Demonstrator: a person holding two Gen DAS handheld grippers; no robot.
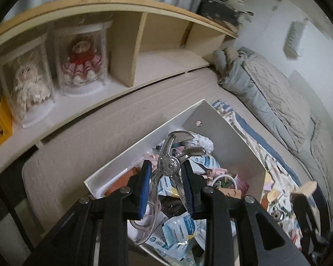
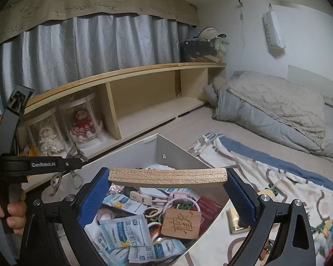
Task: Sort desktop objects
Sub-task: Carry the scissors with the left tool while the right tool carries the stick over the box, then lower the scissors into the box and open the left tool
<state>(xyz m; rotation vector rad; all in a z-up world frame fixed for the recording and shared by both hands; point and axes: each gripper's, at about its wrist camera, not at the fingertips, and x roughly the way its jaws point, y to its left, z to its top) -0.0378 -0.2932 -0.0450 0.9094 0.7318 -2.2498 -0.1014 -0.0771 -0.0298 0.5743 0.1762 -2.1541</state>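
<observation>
— Sorting looks about midway, wouldn't you say? The white box (image 2: pixel 177 153) on the bed already holds a heap: sachets (image 2: pixel 124 226), a carved wooden tag (image 2: pixel 181 223), rings, a small red packet.

— Agreed, but plenty is left. On the patterned sheet (image 2: pixel 277 177) beside the box I can still make out loose bits — a small gold-edged piece, a blue one, some green odds I can't identify.

— And both hands are loaded. The left gripper (image 1: pixel 166 184) is clamped narrow on a pair of ornate silver scissors (image 1: pixel 168 166), just over the near corner of the box.

— From the right wrist view those scissors hang outside the box's left wall, though, so they aren't in yet.

— The right gripper (image 2: pixel 167 188) stands wide, its blue pads (image 2: pixel 95 190) pressing the two ends of a wooden block (image 2: pixel 167 176), held above the box.

— So two drops are pending, then the sheet's leftovers.
</observation>
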